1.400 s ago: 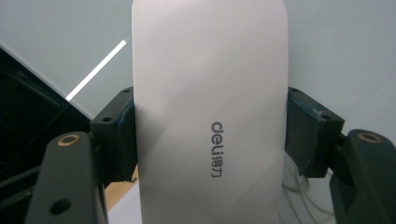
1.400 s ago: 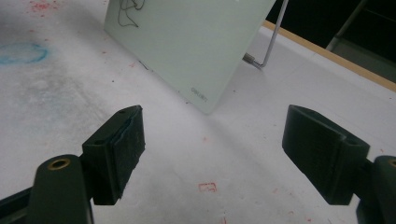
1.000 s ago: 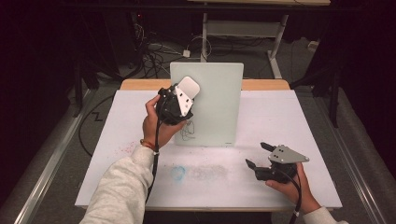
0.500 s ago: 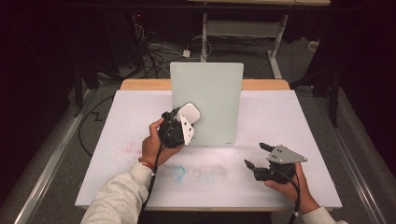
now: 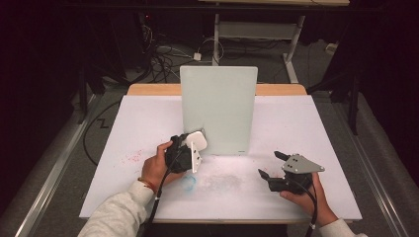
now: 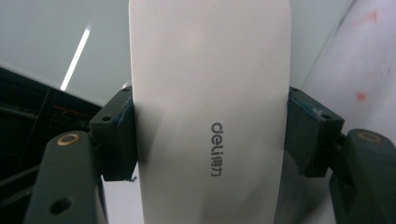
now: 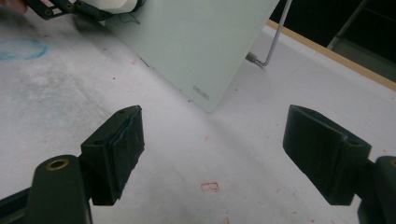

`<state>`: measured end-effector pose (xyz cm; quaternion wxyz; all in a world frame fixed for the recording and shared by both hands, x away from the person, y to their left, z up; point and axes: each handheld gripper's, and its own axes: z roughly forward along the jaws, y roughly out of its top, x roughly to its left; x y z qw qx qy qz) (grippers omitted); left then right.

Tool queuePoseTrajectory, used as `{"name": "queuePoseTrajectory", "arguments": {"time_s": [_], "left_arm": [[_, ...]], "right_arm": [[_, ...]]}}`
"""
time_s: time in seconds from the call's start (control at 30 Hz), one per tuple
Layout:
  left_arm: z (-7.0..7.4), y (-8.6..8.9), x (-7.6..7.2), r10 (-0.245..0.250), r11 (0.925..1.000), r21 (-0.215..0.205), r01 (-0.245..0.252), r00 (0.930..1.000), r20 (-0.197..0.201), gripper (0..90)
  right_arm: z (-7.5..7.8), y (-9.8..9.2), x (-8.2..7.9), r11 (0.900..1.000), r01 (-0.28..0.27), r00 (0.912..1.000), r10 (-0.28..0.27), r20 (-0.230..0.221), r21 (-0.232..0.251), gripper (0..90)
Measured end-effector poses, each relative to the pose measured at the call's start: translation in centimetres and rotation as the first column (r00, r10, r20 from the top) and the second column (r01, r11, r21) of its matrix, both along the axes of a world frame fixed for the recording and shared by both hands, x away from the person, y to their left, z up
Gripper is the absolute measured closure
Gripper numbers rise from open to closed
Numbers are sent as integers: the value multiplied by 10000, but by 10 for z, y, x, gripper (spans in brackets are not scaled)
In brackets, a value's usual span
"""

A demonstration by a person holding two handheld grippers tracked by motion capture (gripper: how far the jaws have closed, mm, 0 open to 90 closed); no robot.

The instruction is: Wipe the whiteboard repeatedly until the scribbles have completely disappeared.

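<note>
Left hand-held gripper (image 5: 190, 153) clamped white eraser (image 6: 210, 102) between both jaws, eraser pressed against lower left corner of upright glass board (image 5: 219, 108) on white counter (image 5: 306, 123). Right hand-held gripper (image 5: 273, 167) rested low on counter near front right, jaws spread wide, holding nothing. Blue ring mark (image 5: 189, 181) lay on counter just below left hand-held gripper.

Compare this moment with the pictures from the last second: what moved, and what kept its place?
The left gripper, shut on the white eraser, slid down the face of the upright board from its upper left part to its lower left corner, near the table. The grip did not change. The right gripper stayed on the table with jaws open, and the board stood unmoved.
</note>
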<state>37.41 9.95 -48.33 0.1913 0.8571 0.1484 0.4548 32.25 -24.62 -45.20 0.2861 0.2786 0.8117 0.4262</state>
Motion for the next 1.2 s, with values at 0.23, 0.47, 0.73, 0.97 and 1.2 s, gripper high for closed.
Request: {"name": "queuePoseTrajectory", "arguments": {"time_s": [0.23,0.47,0.73,0.97,1.2], "left_arm": [[-6,-9,-3,2,9957,929,-44,9990,446,289],[-12,-24,-5,-308,9839,1784,147,9957,878,289],[-17,-52,-7,-875,9749,2141,614,9895,1147,290],[-11,-55,-4,-1037,9777,1946,791,9874,1194,291],[15,-26,7,-326,9973,691,239,9913,1273,291]], "right_arm": [[0,0,1,10000,94,10000,-94,17,0,209],[-2,2,1,9999,85,10000,-85,-1,-146,208],[-3,3,2,9998,110,9999,-110,-36,-163,208],[-2,1,2,9998,188,9998,-188,-58,-70,207],[-1,0,2,9998,209,9998,-209,12,-65,207]]}}
